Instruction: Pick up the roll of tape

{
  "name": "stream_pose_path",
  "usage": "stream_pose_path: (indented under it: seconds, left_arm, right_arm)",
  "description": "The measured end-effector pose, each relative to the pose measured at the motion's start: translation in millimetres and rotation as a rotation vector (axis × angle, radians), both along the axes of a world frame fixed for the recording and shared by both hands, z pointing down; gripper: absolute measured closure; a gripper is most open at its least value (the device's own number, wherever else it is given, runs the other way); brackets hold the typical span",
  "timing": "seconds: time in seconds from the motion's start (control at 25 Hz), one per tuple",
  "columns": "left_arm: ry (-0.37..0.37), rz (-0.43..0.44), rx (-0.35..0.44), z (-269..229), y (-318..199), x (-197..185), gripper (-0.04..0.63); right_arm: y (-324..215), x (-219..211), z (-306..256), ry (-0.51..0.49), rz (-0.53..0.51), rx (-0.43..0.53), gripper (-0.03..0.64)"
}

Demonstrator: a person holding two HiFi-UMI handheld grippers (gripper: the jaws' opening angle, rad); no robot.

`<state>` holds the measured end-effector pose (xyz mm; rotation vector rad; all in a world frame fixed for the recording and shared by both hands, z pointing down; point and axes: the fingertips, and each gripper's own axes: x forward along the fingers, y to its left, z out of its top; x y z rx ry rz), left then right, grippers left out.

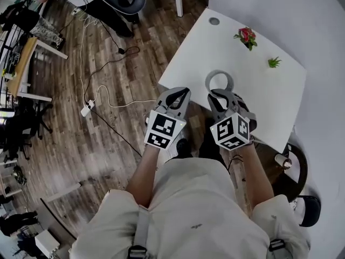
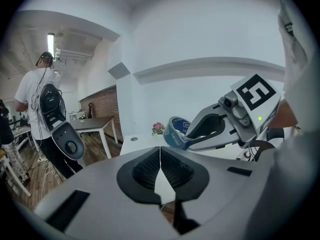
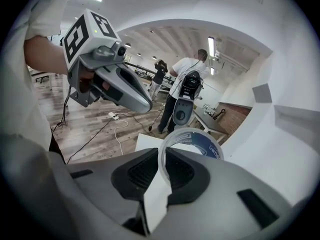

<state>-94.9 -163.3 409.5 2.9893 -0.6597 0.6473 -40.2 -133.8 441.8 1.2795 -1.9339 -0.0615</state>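
The roll of tape (image 1: 219, 82) is a clear ring with a blue inner core, lifted above the white table (image 1: 269, 101). My right gripper (image 1: 217, 95) is shut on its near rim. In the right gripper view the ring (image 3: 192, 143) stands upright, its wall pinched between the dark pads (image 3: 145, 171) of that gripper (image 3: 162, 156). My left gripper (image 1: 180, 94) hovers just left of it, at the table's near-left edge, shut and empty; its own view shows the left gripper (image 2: 160, 151) with pads touching. That view also shows the tape (image 2: 175, 132) held in the right gripper (image 2: 186, 140).
On the table stand a small red flower (image 1: 246, 36) and a small green plant (image 1: 274, 62), with a round cable hole (image 1: 214, 21) at the far corner. Cables and a power strip (image 1: 86, 110) lie on the wooden floor to the left. A person (image 2: 35, 99) stands further off.
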Motion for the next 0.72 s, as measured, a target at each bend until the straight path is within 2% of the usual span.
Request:
stream_pose_path:
  seconds: [0.72]
  left_arm:
    - [0.095, 0.067, 0.032, -34.8, 20.5, -35.9, 0.575]
  right_arm:
    - [11.7, -44.7, -85.8, -0.048, 0.083, 0.235, 0.566]
